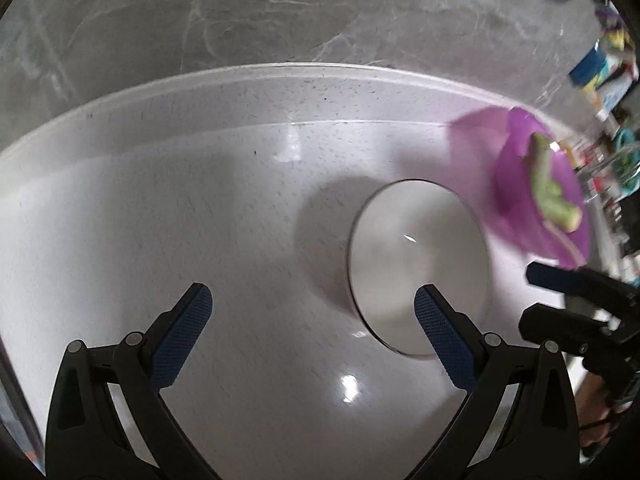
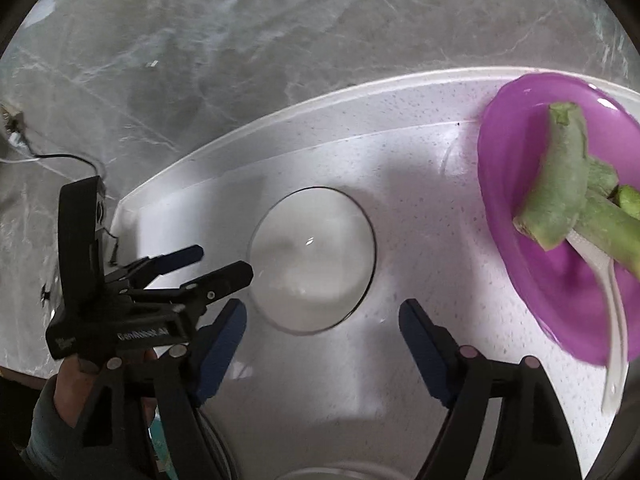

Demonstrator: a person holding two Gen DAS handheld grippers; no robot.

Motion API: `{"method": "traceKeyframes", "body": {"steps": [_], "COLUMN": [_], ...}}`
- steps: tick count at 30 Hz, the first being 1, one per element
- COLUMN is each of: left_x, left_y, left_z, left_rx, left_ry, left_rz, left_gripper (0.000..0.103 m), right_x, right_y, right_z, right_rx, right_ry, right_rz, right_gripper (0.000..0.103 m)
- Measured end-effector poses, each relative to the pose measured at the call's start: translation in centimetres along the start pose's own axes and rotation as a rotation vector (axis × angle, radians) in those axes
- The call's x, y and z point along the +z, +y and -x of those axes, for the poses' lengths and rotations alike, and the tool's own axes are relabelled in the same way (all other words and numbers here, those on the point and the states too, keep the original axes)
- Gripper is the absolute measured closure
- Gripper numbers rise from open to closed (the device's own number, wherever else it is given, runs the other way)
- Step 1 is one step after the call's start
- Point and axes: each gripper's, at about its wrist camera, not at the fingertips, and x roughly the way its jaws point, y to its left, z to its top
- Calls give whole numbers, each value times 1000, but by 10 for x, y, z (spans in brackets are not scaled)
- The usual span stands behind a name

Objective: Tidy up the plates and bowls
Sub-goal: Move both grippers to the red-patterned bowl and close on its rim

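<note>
A purple plate (image 2: pixel 560 216) sits at the right of a white speckled table (image 2: pixel 400 128), carrying green vegetable pieces (image 2: pixel 560 192) and a white plastic spoon (image 2: pixel 612 320). It also shows blurred in the left wrist view (image 1: pixel 536 184). A clear glass bowl (image 2: pixel 312 260) stands mid-table, also in the left wrist view (image 1: pixel 416 268). My left gripper (image 1: pixel 312 332) is open and empty, just left of the bowl. My right gripper (image 2: pixel 320 344) is open and empty, just in front of the bowl.
A grey marble floor (image 2: pixel 200 40) lies beyond the table's far edge. Colourful clutter (image 1: pixel 608 80) sits at the far right in the left wrist view. A cable (image 2: pixel 60 158) runs on the floor at left. Another glass rim (image 2: pixel 340 472) shows at the bottom.
</note>
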Motion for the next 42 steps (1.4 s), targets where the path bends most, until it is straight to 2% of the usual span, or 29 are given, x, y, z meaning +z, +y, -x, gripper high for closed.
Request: {"method": "traceKeyframes", "body": {"steps": [8, 12, 15, 22, 25, 27, 29, 36, 42], "left_x": [10, 15, 20, 23, 21, 19, 17, 16, 15], "left_y": [-5, -13, -19, -18, -19, -19, -18, -34, -42], "left_z": [-33, -35, -36, -48, -49, -49, -51, -52, -52], "left_rx": [52, 75, 65, 52, 47, 50, 42, 36, 29], "left_ry": [-10, -42, -46, -21, -8, 0, 6, 11, 19], "left_rz": [-24, -62, -85, -69, -77, -73, -72, -118, -117], "left_gripper": [0, 0, 1, 5, 32, 56, 63, 92, 92], "right_x": [9, 12, 12, 15, 17, 18, 18, 19, 17], "right_y": [-9, -10, -11, -15, -14, -12, -13, -10, -8], "right_z": [-28, -39, -42, -49, -54, -58, -61, -62, -61], "right_rx": [-31, -37, -44, -70, -73, -82, -82, -96, -100], "right_ry": [26, 40, 41, 51, 62, 72, 80, 80, 86], "right_rz": [-23, -18, -16, -13, -7, -9, -18, -3, 2], "right_gripper": [22, 22, 22, 45, 60, 72, 81, 86, 90]}}
